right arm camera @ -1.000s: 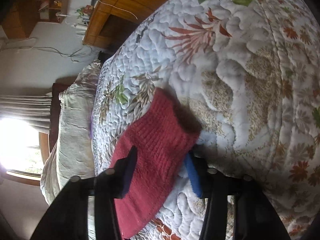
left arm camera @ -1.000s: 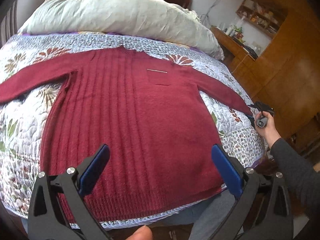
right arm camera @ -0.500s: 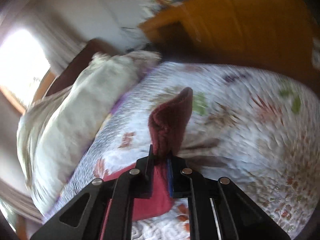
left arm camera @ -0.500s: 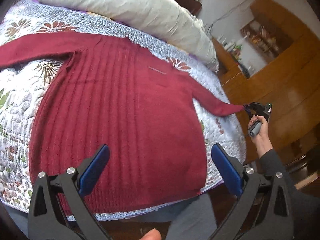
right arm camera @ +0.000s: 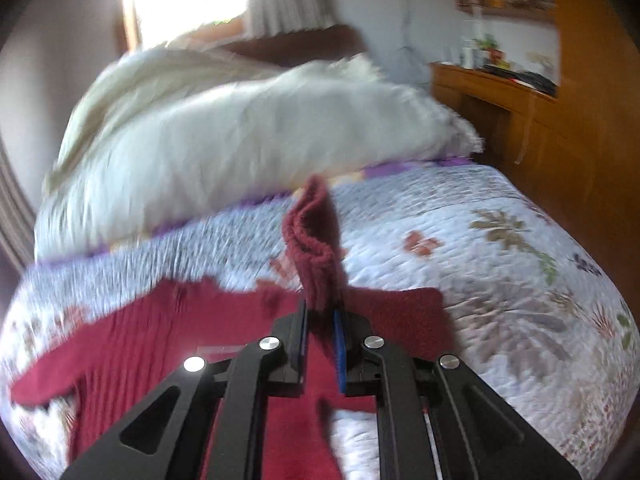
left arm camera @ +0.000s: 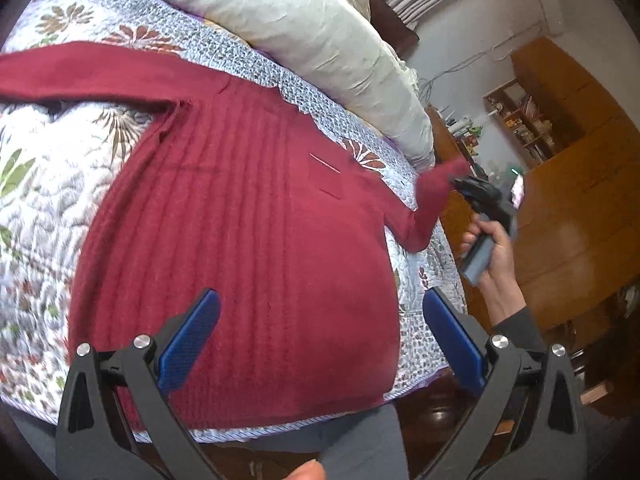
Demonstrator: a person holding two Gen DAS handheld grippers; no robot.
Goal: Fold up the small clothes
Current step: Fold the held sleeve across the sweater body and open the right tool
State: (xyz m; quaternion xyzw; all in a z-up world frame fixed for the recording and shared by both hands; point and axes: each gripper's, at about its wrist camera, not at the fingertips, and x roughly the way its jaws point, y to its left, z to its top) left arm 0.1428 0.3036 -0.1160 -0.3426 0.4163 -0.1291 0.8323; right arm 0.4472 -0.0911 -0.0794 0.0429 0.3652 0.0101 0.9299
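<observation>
A bedroom with wooden cabinets (left arm camera: 576, 184) along the right wall and a bed covered by a pale quilt (left arm camera: 44, 184) printed with leaves and flowers. A large cream pillow (left arm camera: 304, 36) lies across the head of the bed.

At the far left of the left wrist view, one sleeve (left arm camera: 80, 72) of a dark red knitted sweater (left arm camera: 248, 240) stretches flat across the quilt. The sweater's ribbed body lies flat, spread over the middle of the bed, its hem near the closest edge. In front of it the left gripper (left arm camera: 320, 340) hangs above the hem, its blue-padded fingers (left arm camera: 188, 344) spread wide and gripping nothing.

Further right, the other sleeve (left arm camera: 432, 204) is lifted off the quilt and bent upward near the bed's right edge. A hand (left arm camera: 492, 256) in a dark cuff holds the right gripper (right arm camera: 320, 320) there. In the right wrist view, that gripper's jaws are clamped on the sleeve's cuff (right arm camera: 316, 248), which stands up between them as a narrow fold, with the quilt and pillow behind it. The view is blurred.
</observation>
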